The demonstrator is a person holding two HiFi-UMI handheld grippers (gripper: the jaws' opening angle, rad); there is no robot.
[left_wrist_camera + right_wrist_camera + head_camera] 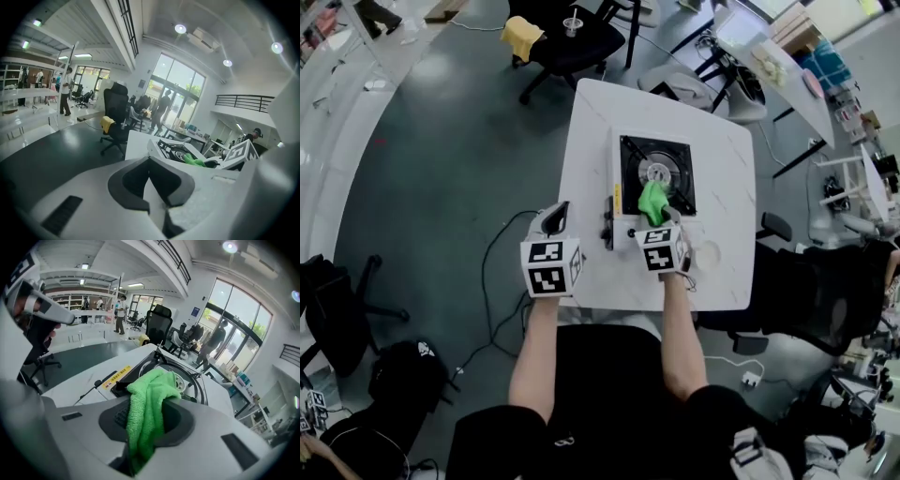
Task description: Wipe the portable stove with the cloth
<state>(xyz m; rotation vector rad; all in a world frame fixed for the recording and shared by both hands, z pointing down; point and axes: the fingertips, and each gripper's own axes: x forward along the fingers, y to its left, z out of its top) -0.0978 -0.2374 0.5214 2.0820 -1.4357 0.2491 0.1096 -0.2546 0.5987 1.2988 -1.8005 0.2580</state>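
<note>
Head view: the portable stove sits at the middle of the white table. Its black burner top faces up, and its panel with a yellow label faces the table's left edge.

The right gripper is over the stove's near end. Its jaws are clamped on the green cloth, which sticks out ahead of the tips and lies against the near part of the burner ring.

In the right gripper view, the right gripper has the cloth bunched between its two dark pads. A fold runs down through the narrow gap and the loose end flops forward over the stove, so the jaws are closed as far as the fabric allows. The yellow label shows to the left of the cloth.

The left gripper is at the table's near-left edge, beside the stove's near-left corner and apart from it. In the left gripper view, the left gripper has its pads drawn together with nothing between them. Beyond it are the stove and the cloth.

On the floor past the table's far edge stands a black office chair with something yellow draped on it.
</note>
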